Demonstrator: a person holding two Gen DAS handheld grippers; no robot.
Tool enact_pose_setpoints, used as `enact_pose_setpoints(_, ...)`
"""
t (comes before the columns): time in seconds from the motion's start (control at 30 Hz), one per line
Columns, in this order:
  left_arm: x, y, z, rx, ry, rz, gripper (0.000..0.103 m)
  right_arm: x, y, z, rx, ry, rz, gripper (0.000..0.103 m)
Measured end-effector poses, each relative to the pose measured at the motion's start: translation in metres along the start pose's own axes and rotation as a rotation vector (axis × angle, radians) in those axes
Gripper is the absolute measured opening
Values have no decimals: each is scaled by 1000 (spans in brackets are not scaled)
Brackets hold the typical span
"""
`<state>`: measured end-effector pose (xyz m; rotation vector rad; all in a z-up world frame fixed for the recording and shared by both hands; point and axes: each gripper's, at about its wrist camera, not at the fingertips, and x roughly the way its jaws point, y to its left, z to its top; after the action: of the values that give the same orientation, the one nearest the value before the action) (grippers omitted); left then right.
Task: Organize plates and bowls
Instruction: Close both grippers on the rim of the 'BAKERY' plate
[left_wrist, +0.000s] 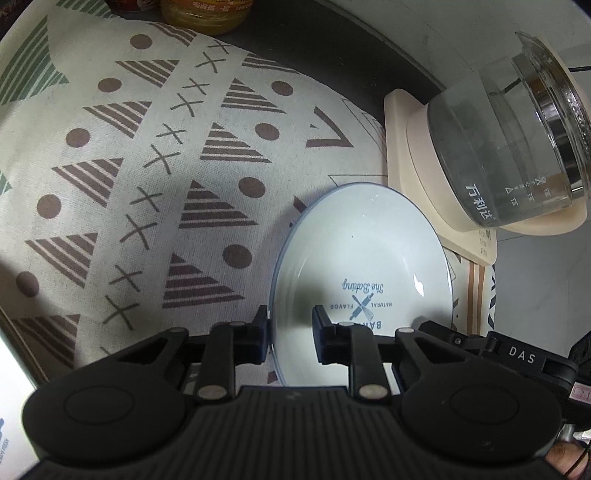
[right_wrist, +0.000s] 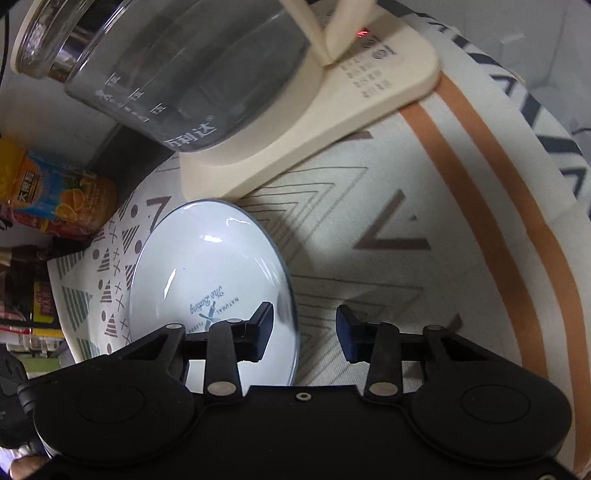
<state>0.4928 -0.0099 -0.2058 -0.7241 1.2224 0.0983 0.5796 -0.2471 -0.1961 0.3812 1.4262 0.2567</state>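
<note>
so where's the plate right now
The plate lies on the patterned cloth, just in front of the glass kettle, with a gripper at each side rim.

Bare patterned tablecloth (left_wrist: 122, 192) lies open left of the plate (left_wrist: 364, 266). On the plate's far right, the glass kettle (left_wrist: 517, 147) on its cream base (right_wrist: 295, 125) crowds close; a juice bottle (right_wrist: 59, 195) blocks the back.

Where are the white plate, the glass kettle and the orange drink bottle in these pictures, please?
White plate (left_wrist: 369, 258): left wrist view, on its inner well.
Glass kettle (right_wrist: 192, 74): right wrist view, on its glass wall.
Orange drink bottle (right_wrist: 62, 195): right wrist view, on its label.
</note>
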Motion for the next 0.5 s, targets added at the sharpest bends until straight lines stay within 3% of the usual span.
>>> enact_pose_setpoints(0.03,0,-1,-1,9,-6,2,21,1,1,1,-9,0,3,34)
enact_pose_setpoints(0.1,0,-1,-1,15,-7,5,18,4,3,3,-20,5,12,16)
enact_pose_setpoints(0.13,0,-1,0,7,-4,3,18,7,3,3,-22,16,22,13)
enact_pose_setpoints(0.5,-37,3,0,5,-93,-30,15,-20,19,-4,-90,-70,90,11)
